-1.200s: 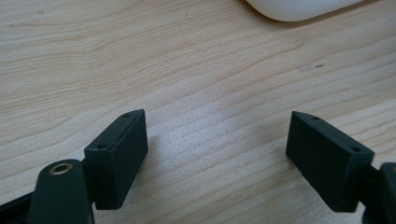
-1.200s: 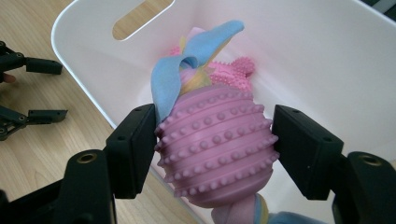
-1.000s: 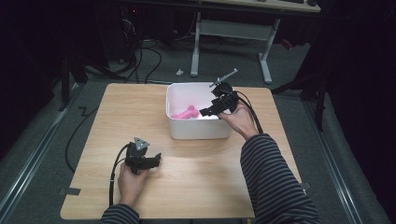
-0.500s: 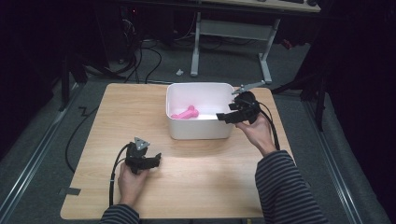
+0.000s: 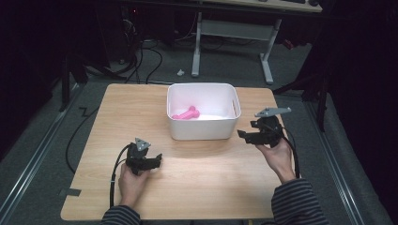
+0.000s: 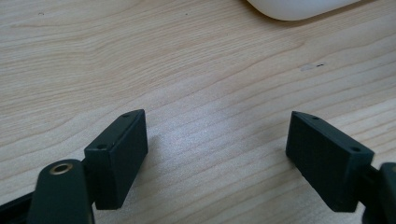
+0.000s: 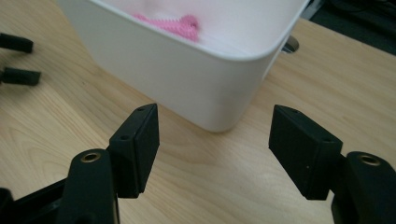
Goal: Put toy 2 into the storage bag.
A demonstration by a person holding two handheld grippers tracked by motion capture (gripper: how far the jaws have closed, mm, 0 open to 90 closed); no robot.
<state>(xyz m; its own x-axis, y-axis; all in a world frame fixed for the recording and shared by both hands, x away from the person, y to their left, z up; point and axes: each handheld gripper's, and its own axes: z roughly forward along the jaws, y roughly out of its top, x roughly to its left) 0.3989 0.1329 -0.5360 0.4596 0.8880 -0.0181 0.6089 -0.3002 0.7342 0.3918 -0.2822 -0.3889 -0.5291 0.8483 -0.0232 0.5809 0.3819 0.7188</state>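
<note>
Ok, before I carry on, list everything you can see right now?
Table: one, light wood, centre.
Tub: one, white, far middle of the table.
Dumbbell-shaped toy: one, pink, inside the tub.
Desk frame: one, white, on the floor behind.
Cables: several, black, on the floor behind.
Left tongs: black, open over bare wood, empty.
Right tongs: black, just been closing, still apart, empty, near the tub's corner.
Sleeve: striped, right forearm.
</note>
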